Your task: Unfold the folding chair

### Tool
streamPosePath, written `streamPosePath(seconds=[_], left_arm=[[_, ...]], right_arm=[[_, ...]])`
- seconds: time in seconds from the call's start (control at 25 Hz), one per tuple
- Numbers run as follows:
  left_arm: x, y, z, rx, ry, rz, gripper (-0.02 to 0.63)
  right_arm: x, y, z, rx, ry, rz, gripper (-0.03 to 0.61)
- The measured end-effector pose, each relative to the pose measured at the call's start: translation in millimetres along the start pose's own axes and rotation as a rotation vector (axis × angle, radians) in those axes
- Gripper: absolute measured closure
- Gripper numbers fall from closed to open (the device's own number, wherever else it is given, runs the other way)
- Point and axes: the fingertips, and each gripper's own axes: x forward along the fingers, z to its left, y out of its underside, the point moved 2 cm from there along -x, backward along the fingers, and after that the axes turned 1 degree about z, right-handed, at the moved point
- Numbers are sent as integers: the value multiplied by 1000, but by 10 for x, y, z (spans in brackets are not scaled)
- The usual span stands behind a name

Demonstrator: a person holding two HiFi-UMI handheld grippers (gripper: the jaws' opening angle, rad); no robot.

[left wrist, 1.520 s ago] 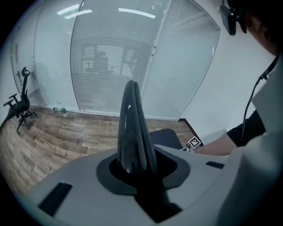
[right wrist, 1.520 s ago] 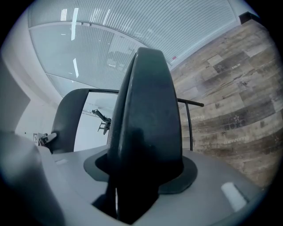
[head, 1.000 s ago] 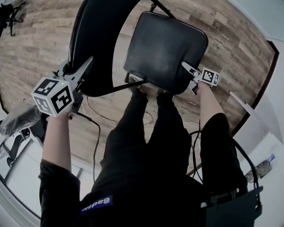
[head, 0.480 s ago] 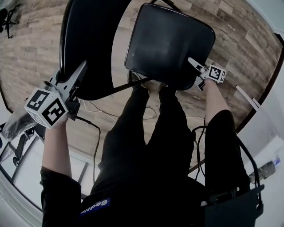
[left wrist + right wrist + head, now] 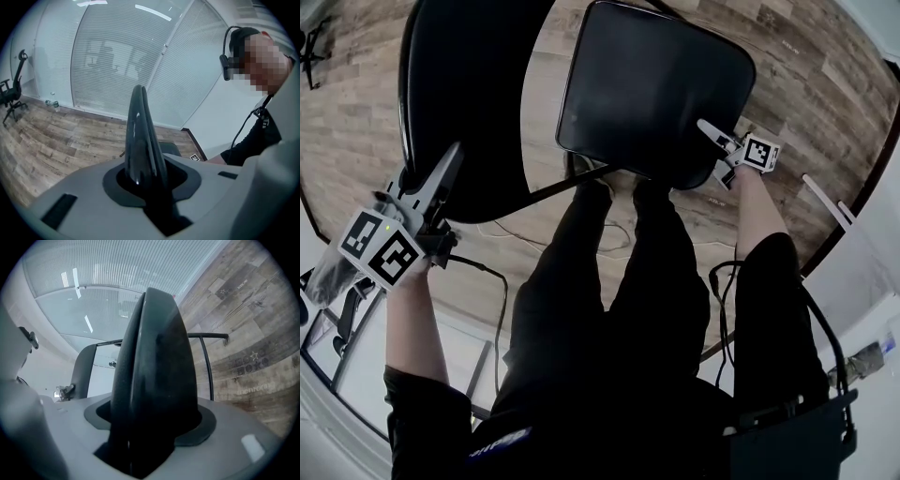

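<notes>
Overhead, folding chair (image 5: 609,56) stands at 12 o'clock on wood floor (image 5: 787,84). Left gripper (image 5: 441,173) at 9 clamps backrest (image 5: 459,94); right gripper (image 5: 714,152) at 3 holds seat (image 5: 666,112) corner. Left gripper view: jaws pinch glossy backrest (image 5: 139,136) edge. Right gripper view: jaws have just been opening, seat (image 5: 157,362) edge still wedged between them.

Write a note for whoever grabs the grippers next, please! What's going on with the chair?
Left gripper: shut on the edge of the backrest.
Right gripper: on a corner of the seat; its jaws have just been opening, with the seat between them.
Done: seat stands apart from the backrest, facing up.
To do: probably settle the chair fully open, then let go.
</notes>
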Motion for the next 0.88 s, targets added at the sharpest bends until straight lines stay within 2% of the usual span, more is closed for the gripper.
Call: streamPosePath(seconds=[0.16,0.24,0.28,0.36,0.4,0.56,0.68,0.88], left_arm=[[-5,5,9,0,-1,0,523],[-15,-19,1,3,-10,-1,523],[-20,-29,-9,4,-16,-1,522],[-6,-42,-33,5,-24,0,520],[21,-48,-47,4,-24,1,520],[187,-88,-100,-16,-6,14,511],[173,-181,-96,-20,20,-13,509],[74,-238,-91,-36,23,-4,497]], right_arm=[[16,10,25,13,-27,2,252],[15,-17,42,4,-8,-16,248],[-15,-21,9,-3,43,-29,240],[-124,-21,-112,-23,191,-59,121],[-176,-25,-159,-27,244,-73,107],[-349,-129,-237,-61,376,-92,107],[-557,-239,-131,-80,458,-135,109],[-989,-177,255,-31,517,-222,109]])
